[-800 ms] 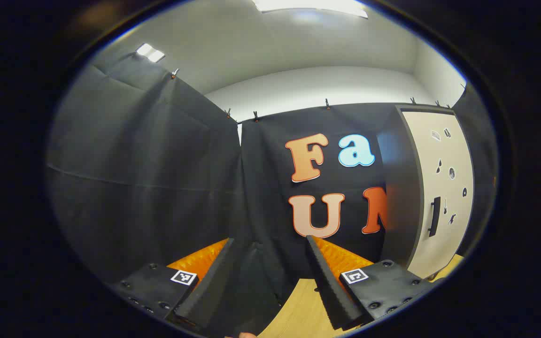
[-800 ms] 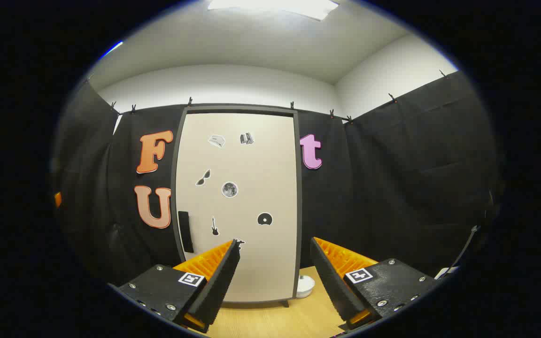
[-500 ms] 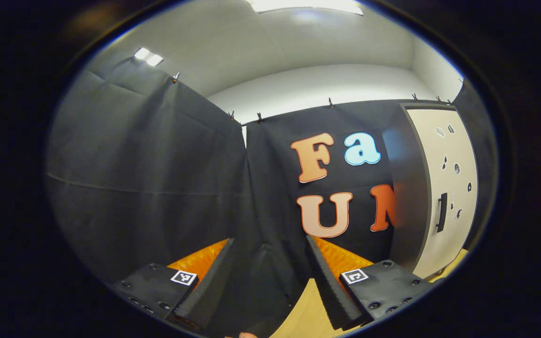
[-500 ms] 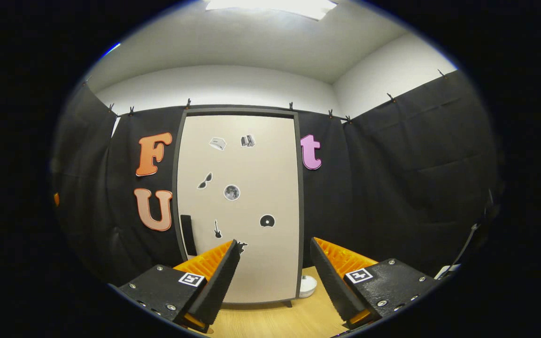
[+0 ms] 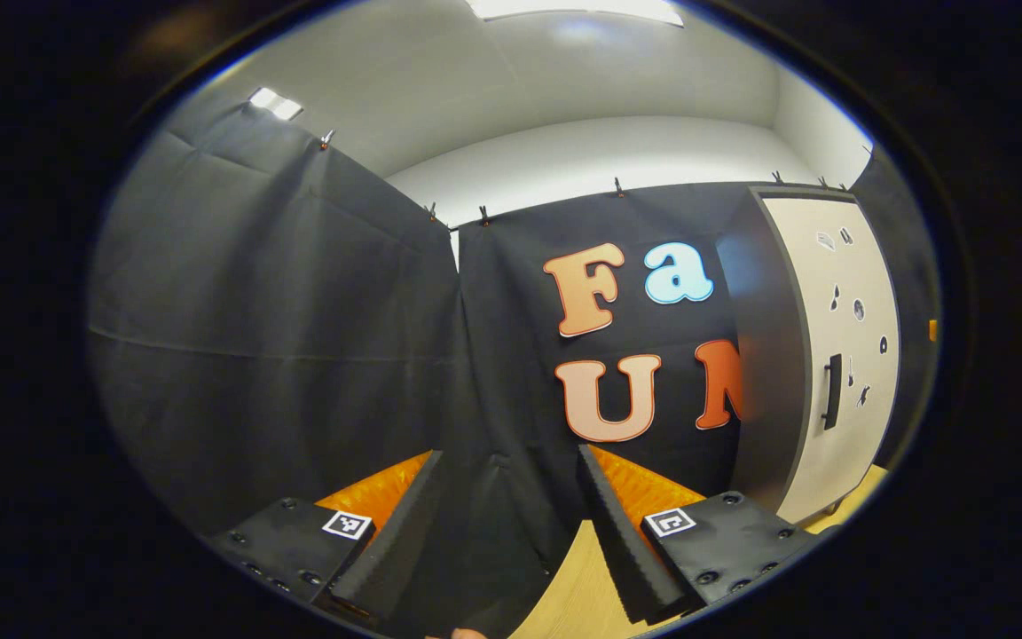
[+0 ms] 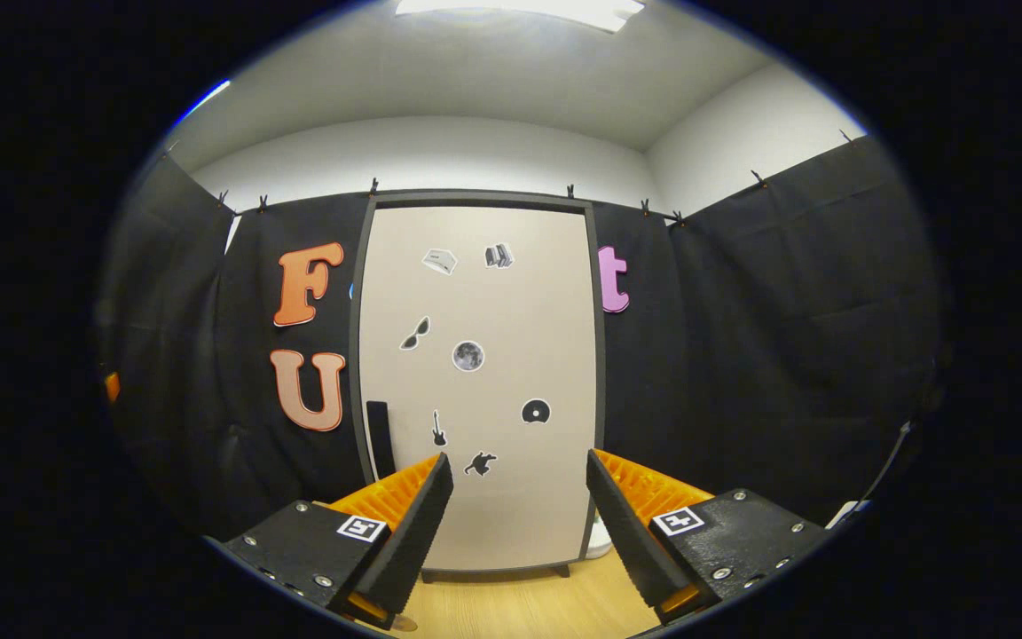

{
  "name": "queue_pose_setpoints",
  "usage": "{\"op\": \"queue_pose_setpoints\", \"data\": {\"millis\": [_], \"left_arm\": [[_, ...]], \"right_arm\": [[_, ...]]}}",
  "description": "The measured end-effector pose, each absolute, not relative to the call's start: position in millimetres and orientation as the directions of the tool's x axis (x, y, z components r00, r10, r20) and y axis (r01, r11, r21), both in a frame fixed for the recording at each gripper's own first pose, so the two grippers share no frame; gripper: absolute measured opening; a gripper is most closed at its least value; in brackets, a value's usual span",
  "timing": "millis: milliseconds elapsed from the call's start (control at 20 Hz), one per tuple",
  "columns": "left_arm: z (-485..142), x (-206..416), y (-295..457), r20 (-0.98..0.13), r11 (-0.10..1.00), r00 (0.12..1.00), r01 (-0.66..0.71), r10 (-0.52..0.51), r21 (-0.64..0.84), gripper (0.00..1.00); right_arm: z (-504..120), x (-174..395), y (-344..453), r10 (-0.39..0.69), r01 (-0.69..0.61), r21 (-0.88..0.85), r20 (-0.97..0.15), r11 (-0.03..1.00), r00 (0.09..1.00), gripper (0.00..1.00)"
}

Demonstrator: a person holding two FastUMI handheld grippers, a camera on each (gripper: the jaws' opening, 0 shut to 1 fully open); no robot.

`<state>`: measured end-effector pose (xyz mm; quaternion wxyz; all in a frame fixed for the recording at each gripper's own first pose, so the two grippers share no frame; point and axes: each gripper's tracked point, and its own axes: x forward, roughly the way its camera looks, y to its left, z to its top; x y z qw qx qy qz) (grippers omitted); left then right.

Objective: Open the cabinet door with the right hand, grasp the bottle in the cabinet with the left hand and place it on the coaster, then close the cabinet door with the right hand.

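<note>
A recording booth: black cloth clipped up as walls, a stickered cabinet ahead, wooden tabletop below.

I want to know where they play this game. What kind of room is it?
Probably a small booth set up for practice, not a real kitchen. Black cloth is clipped up as walls, a lone cabinet with a shut, sticker-dotted door stands on a wooden table, and plain white room walls show above.
</note>
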<state>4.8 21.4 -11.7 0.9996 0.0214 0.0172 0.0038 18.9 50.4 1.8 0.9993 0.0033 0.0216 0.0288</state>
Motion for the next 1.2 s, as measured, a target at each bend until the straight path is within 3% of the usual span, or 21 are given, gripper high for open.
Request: {"op": "queue_pose_setpoints", "data": {"millis": [600, 1200], "left_arm": [[-39, -1, 40, -0.094, 0.998, 0.994, -0.051, 0.055, 0.046, 0.94], [-64, 2, 99, -0.136, 0.982, 0.975, -0.168, 0.178, 0.081, 0.94]], "right_arm": [[-29, 94, 171, 0.215, -0.216, 0.003, -0.113, 0.976, 0.97, 0.94], [-80, 172, 233, 0.213, -0.219, -0.014, -0.183, 0.976, 0.96, 0.93]]}}
